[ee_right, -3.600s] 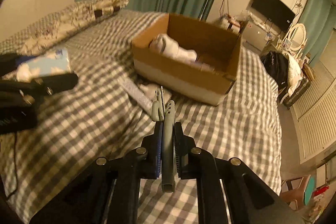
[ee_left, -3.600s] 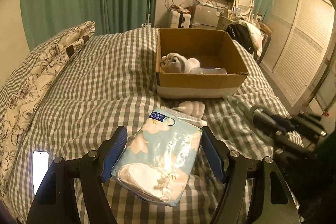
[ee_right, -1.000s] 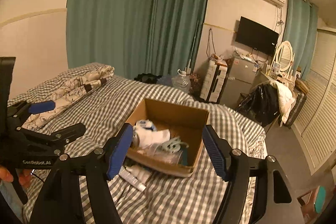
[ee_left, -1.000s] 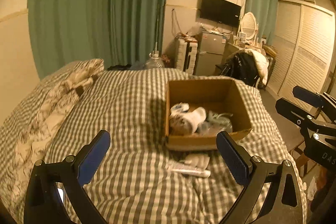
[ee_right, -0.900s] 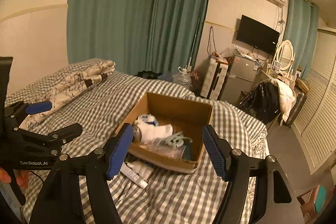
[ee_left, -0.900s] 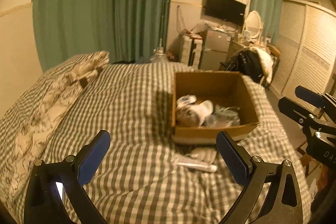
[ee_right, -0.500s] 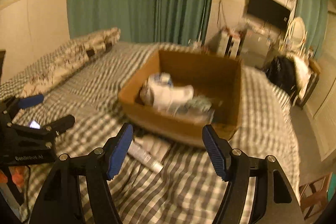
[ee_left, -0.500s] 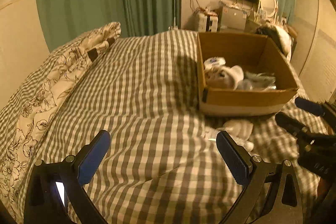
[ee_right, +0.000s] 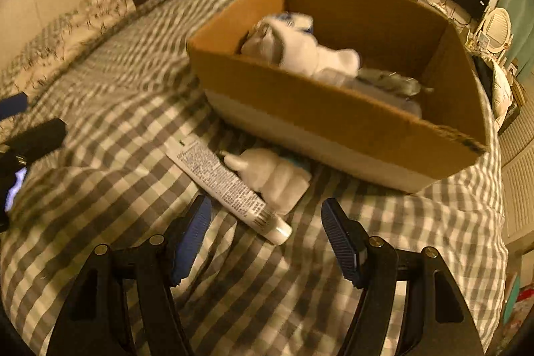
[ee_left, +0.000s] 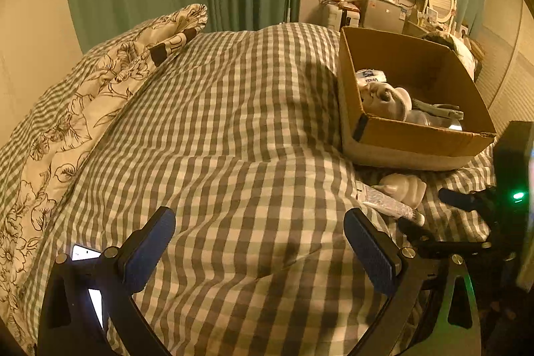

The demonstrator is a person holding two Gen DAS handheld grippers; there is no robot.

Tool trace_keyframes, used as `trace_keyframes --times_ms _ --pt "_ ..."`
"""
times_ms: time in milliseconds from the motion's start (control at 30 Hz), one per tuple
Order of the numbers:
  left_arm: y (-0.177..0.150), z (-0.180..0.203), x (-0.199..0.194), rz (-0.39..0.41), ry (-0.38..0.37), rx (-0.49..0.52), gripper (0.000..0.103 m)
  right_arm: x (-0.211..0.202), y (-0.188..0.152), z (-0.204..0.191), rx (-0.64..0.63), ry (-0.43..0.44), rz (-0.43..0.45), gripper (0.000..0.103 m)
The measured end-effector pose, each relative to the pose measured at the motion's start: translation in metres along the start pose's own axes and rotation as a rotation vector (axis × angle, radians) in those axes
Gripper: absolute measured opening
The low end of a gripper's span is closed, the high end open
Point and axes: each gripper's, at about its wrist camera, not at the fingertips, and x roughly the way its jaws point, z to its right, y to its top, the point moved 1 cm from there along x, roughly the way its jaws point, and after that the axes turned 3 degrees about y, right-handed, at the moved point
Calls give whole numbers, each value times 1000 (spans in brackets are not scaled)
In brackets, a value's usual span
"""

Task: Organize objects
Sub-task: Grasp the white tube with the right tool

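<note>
A cardboard box (ee_right: 333,109) sits on the checked bed and holds white socks (ee_right: 300,49), a tissue pack and other items. A white tube (ee_right: 227,182) and a small white bottle (ee_right: 273,175) lie on the blanket just in front of the box. My right gripper (ee_right: 267,222) is open and empty, low over the blanket, its jaws on either side of the tube's cap end. My left gripper (ee_left: 260,246) is open and empty over bare blanket, left of the box (ee_left: 410,135). The tube (ee_left: 390,206) and bottle (ee_left: 404,189) show at its right.
A floral pillow (ee_left: 100,89) lies along the bed's left side. A lit phone (ee_left: 86,256) lies on the blanket by my left gripper. Green curtains, a TV and a wardrobe stand beyond the bed. The right gripper's body (ee_left: 484,222) is at the right edge.
Both grippers have dropped from high above the bed to just over the blanket. The right gripper has closed in on the tube and bottle. Earlier the left gripper held a tissue pack; now it is empty.
</note>
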Motion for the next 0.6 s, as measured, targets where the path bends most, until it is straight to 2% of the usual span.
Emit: trace_keyframes --times_ms 300,333,367,500,600 --pt "-2 -10 8 -25 -21 -27 103 38 8 -16 -28 -41 -81 67" --pt "-3 -10 8 -28 -21 -28 103 39 8 -15 -22 -43 -83 56" --pt "-3 -10 8 -29 -21 -27 103 39 7 -14 -18 -50 -87 41" --pt "-3 -7 5 -25 -13 -14 103 29 4 -14 -31 -42 -65 29" --pt "-4 -1 -1 -22 -24 1 103 6 -3 -20 -63 -16 -22 20"
